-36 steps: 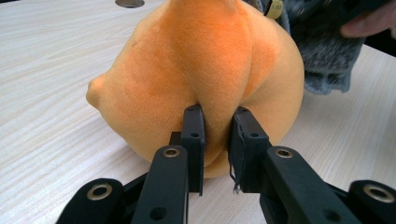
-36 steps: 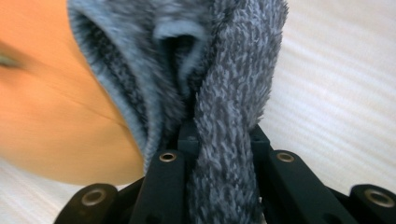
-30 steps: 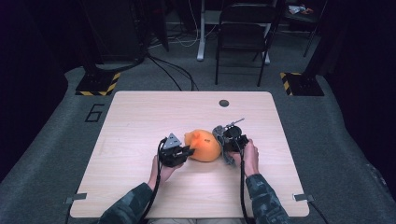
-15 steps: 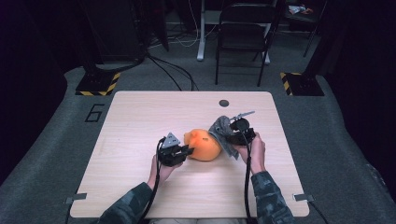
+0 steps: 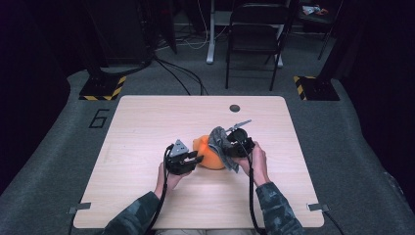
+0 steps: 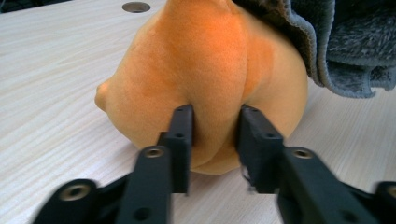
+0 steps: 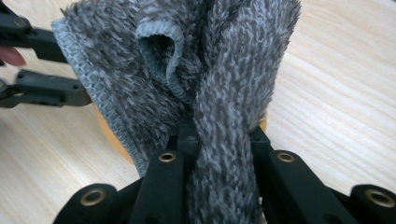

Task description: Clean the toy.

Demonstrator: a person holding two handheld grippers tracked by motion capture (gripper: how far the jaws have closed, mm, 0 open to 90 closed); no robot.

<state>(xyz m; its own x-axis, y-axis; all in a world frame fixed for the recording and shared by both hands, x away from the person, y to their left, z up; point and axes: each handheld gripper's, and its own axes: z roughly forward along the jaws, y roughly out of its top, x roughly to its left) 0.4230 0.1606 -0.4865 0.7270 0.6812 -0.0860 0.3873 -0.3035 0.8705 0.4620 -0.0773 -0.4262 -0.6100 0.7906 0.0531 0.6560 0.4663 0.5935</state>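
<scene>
Mid-wipe of orange plush toy [image 5: 208, 155] at table [image 5: 147, 122] centre. Right gripper [image 7: 219, 140] clamped on grey cloth [image 7: 187, 70], draped against toy's top. Left gripper [image 6: 212, 135] jaws just opening, pads pressing toy's fold. Next, likely: re-grip toy firmly, drag cloth across.

In the right gripper view the grey cloth [image 7: 187, 88] hides most of the orange plush [image 7: 109, 133], and the frame's top edge crops the cloth. In the left gripper view the plush's top is cut off at the upper edge.
</scene>
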